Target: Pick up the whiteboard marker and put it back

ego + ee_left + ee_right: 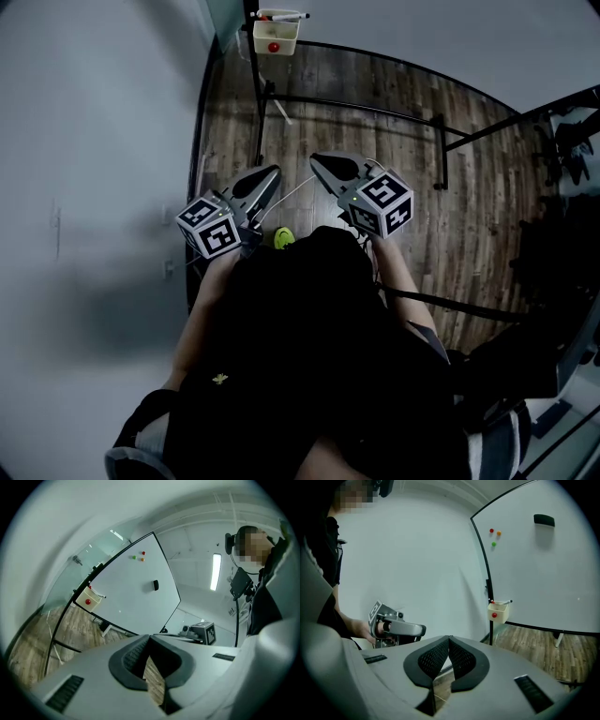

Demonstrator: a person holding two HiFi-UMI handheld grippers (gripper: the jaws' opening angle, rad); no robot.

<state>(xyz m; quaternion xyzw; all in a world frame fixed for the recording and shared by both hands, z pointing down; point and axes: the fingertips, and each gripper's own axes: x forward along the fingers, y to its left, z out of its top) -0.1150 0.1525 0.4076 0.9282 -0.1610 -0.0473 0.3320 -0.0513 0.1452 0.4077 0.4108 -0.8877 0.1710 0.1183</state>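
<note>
Wood flooring ran to the whiteboard (543,573), where the marker (281,16) lay across its box (276,39). The left gripper (274,172) and right gripper (316,160) were closed and empty. The approach appeared pending, and one gripper would need to open.

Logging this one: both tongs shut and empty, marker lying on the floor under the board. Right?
Not quite. The marker is not on the floor: it lies across the top of the box hung at the edge of the board, as the right gripper view shows. The left tongs and right tongs are shut and empty, as you say.
</note>
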